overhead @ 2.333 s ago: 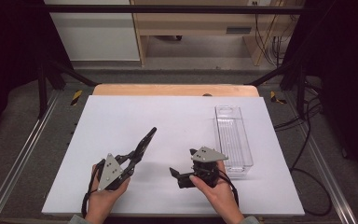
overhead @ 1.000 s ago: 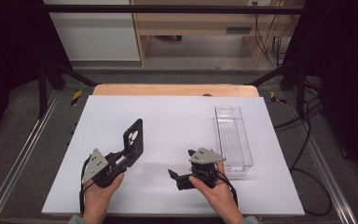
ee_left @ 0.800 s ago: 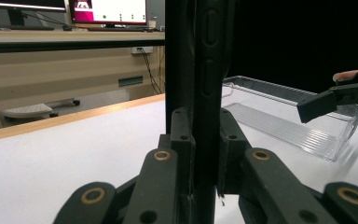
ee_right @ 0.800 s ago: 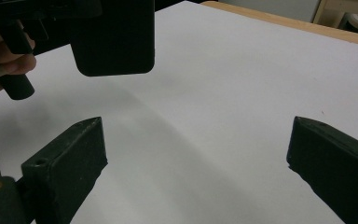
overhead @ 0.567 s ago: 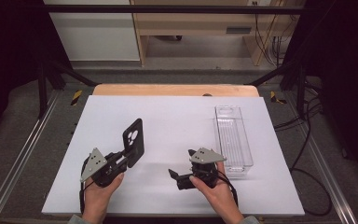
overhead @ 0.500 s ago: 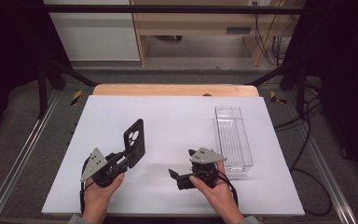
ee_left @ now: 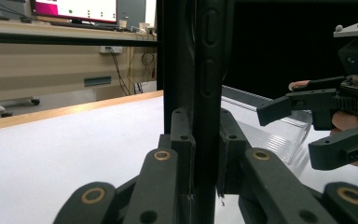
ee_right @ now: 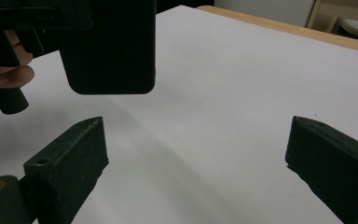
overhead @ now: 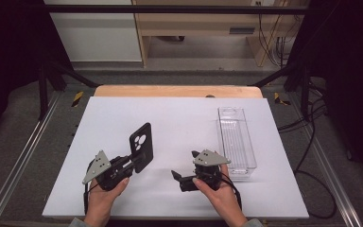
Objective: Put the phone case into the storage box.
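The white table (overhead: 179, 118) is my landmark, and it spreads out under both of my grippers. Toward its right edge a clear plastic tray (overhead: 236, 139) lies lengthwise on it, its near end just beside my right hand. The black phone case (overhead: 141, 146) stands on end left of the table's middle, lifted clear of the surface, with the camera cutouts on its back toward the high view and its lower edge in my left gripper (overhead: 131, 163). In the left gripper view the case's side edge with its button bumps (ee_left: 209, 70) rises straight up between my two black jaws, and both pads press flat on it, so those jaws are narrow and clamped on the case. My right gripper (overhead: 182, 169) sits low over the table near its front edge, right of the case and well apart from it, pointing toward it. Its jaws stand wide with bare white table between them, and the right gripper view shows the case (ee_right: 107, 46) hanging ahead of them, out of their reach.
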Motion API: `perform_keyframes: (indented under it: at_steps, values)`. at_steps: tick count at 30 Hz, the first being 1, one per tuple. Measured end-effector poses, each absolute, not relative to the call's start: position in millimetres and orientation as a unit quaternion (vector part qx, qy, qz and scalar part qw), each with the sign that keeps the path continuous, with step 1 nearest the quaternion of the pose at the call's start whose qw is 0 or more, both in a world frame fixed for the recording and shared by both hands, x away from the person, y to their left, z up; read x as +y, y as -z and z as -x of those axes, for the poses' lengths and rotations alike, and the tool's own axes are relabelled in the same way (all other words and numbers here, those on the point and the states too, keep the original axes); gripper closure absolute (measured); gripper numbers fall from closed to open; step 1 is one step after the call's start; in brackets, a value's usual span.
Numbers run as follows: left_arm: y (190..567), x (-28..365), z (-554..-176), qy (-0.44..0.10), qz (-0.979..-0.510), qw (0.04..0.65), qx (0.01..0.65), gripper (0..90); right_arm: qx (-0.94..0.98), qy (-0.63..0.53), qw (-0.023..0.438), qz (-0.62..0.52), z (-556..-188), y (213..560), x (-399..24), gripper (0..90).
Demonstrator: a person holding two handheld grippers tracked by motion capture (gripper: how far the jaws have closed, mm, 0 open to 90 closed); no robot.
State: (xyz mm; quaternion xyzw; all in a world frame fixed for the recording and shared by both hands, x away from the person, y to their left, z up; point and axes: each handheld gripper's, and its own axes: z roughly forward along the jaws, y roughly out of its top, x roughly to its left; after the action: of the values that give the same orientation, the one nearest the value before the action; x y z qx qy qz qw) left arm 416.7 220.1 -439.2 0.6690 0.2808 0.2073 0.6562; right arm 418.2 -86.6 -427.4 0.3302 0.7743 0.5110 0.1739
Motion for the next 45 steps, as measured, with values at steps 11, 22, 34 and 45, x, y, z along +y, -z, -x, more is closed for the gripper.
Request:
perform_keyframes:
  at_steps: [11,22,34,45]
  values:
    - [442.7,214.1,-416.5,-0.192,-0.675,0.655,0.28,80.4,0.769,-0.516,0.175,-0.333,-418.6,426.9,-88.1,5.9]
    - [444.8,205.4,-414.1,-0.179,-0.682,0.655,0.272,80.5,0.768,-0.517,0.18,-0.332,-418.1,426.6,-88.1,6.0]
    - [447.5,197.2,-412.0,-0.16,-0.686,0.658,0.265,80.5,0.766,-0.52,0.177,-0.334,-418.1,426.4,-88.8,6.1]
    - [449.4,193.7,-411.2,-0.153,-0.689,0.658,0.263,80.5,0.757,-0.531,0.174,-0.339,-418.2,425.4,-90.9,6.8]
